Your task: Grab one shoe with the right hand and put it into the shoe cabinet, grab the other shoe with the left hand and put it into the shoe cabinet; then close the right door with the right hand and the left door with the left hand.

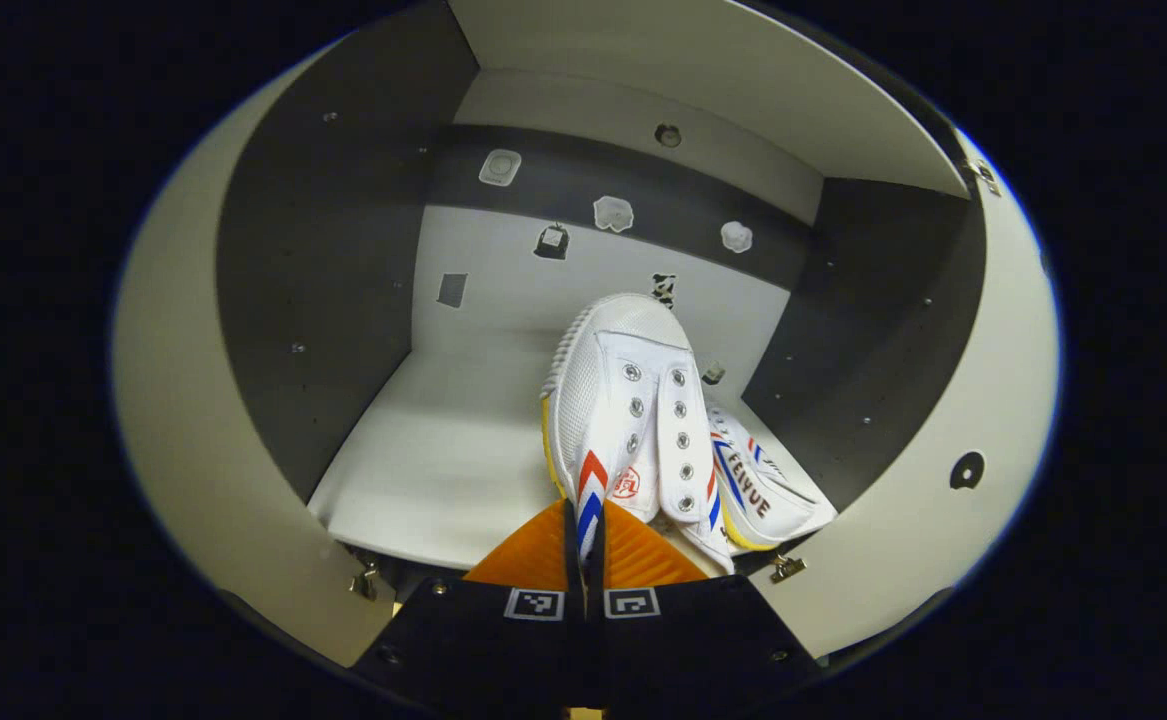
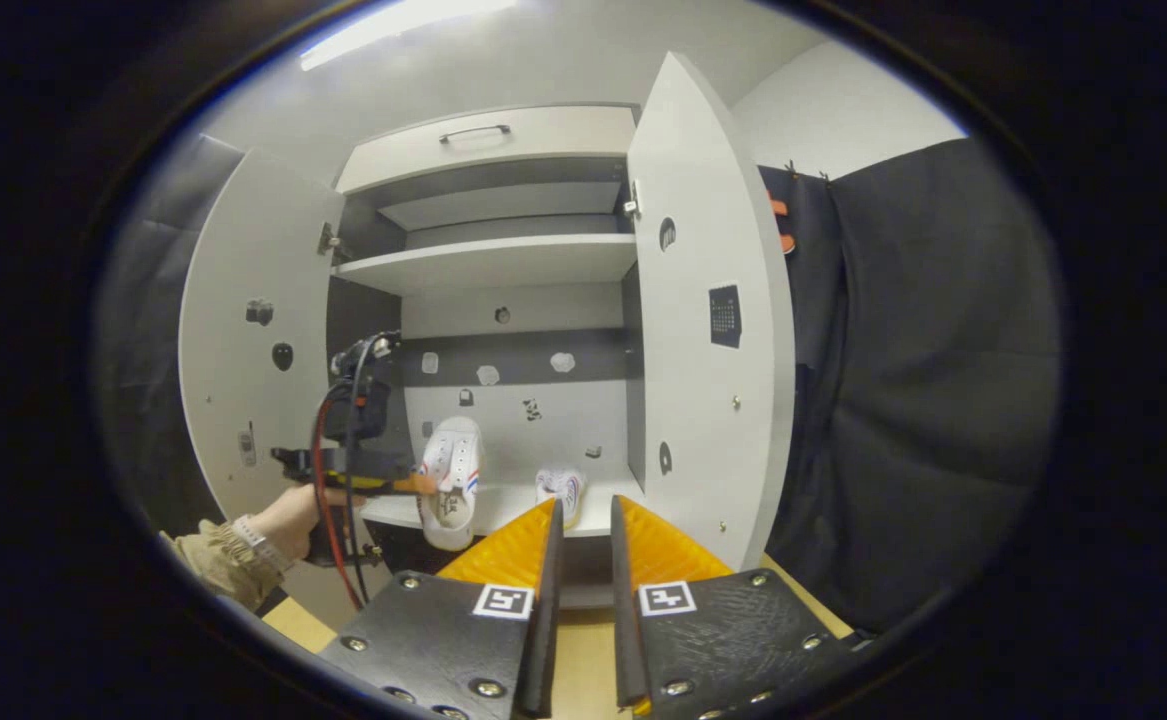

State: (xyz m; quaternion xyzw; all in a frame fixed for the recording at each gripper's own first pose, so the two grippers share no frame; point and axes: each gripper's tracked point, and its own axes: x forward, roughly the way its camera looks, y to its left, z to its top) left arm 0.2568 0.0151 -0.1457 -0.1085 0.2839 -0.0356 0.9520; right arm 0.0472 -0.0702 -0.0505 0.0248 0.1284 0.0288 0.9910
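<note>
Shoe in left gripper at the cabinet mouth, both doors open.
Left gripper's fingers were pinched nearly together on the shoe's heel edge, toe pointing inward above the lower shelf. Second shoe lay on that shelf, just right of the first, near the side wall. In the right gripper view, right gripper hung back from the cabinet, fingers a narrow gap apart, holding nothing; right door stood wide, left door too.

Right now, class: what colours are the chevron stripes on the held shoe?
Red and blue, on a white shoe; clearest in the left gripper view.
</note>
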